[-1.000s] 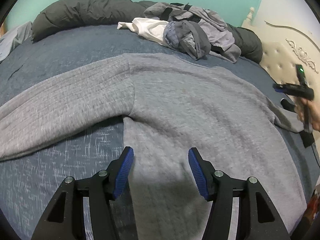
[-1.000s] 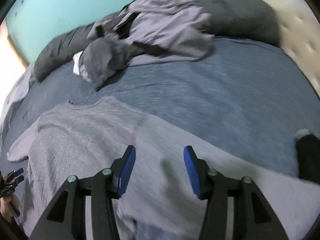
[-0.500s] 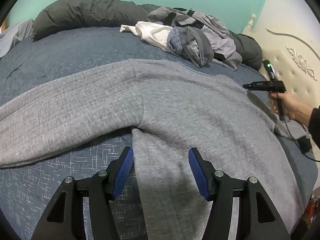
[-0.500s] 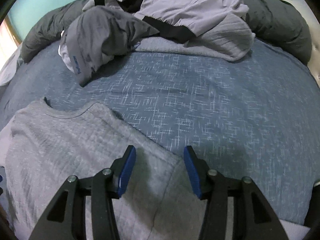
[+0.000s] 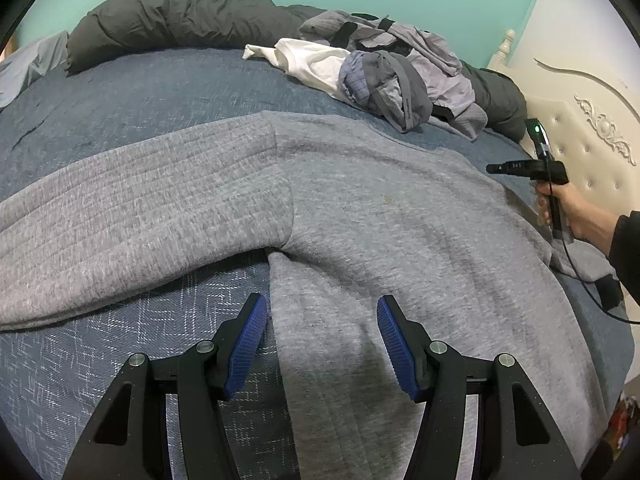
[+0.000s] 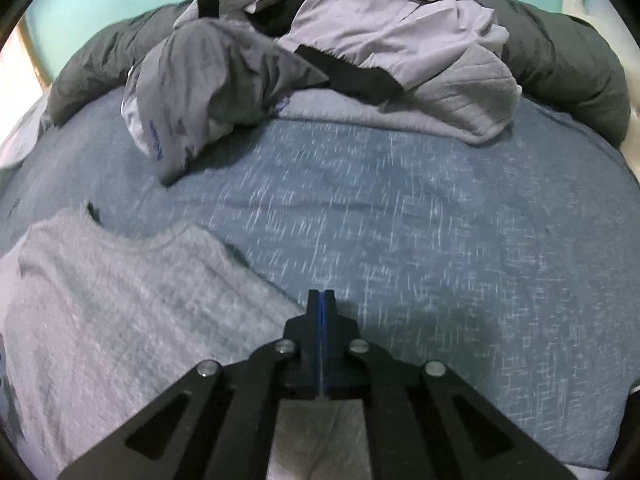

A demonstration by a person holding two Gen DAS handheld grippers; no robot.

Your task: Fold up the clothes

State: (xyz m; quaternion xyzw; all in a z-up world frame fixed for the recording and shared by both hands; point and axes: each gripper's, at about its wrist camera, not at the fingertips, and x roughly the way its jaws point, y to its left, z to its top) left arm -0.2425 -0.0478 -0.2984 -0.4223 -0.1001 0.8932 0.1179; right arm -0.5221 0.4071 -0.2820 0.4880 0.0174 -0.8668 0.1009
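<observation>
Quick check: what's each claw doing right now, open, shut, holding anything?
Left claw: open, over the gray sweater's side edge, gripping nothing.
Right claw: shut at the sweater's shoulder edge; whether it pinches fabric cannot be told.

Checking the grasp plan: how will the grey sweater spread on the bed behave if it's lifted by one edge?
The grey sweater lies flat and follows the bed, so it probably hangs limp. Its thick knit suggests moderate weight. The long sleeve would likely trail.

Bedroom: bed [image 5: 120, 92], tufted headboard [image 5: 592, 152], clothes pile [image 5: 400, 68].
</observation>
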